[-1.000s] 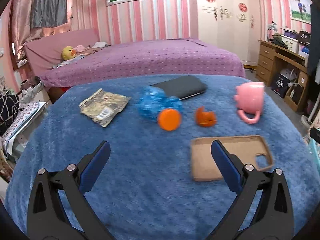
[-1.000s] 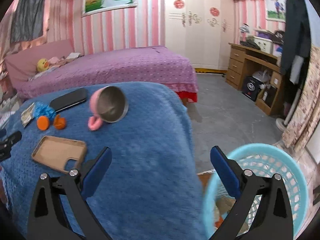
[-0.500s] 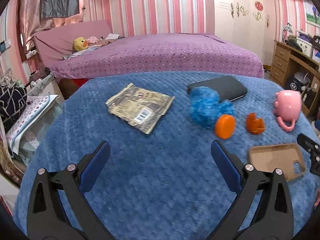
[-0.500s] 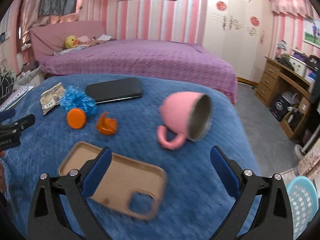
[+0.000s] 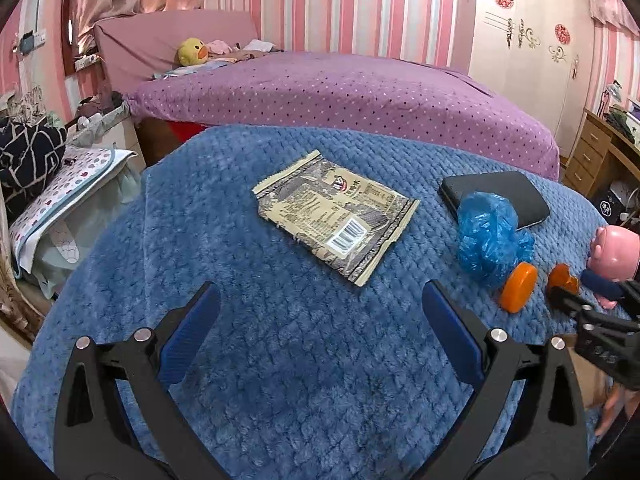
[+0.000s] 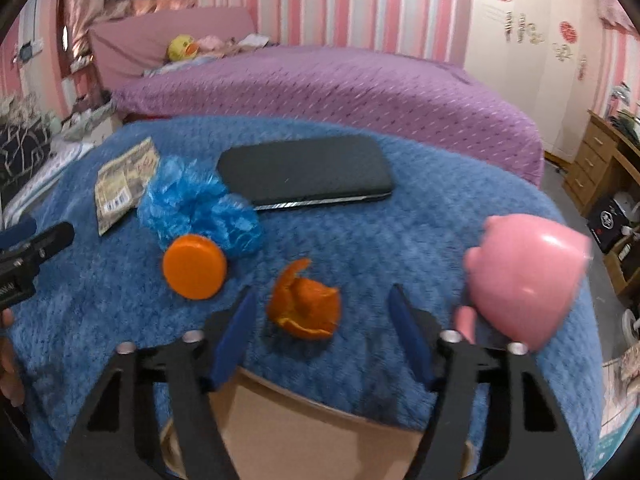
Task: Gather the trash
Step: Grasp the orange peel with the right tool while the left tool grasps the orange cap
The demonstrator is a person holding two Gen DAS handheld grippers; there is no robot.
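Right hand-held gripper (image 6: 322,330) closing around orange peel (image 6: 305,307) near table (image 6: 360,240) front edge, pads not yet touching. Peel light, soft, curled: pinch its raised rim. Left hand-held gripper (image 5: 320,336) wide open, empty.

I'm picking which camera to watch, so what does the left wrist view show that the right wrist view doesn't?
Only the left wrist view shows the whole snack wrapper with its barcode, and the spotted cloth beside the table.

Only the right wrist view shows the tan phone case under the closing right gripper, the orange peel between its fingers, untouched.

Both show the blue plastic bag, orange cap, black phone and pink mug.
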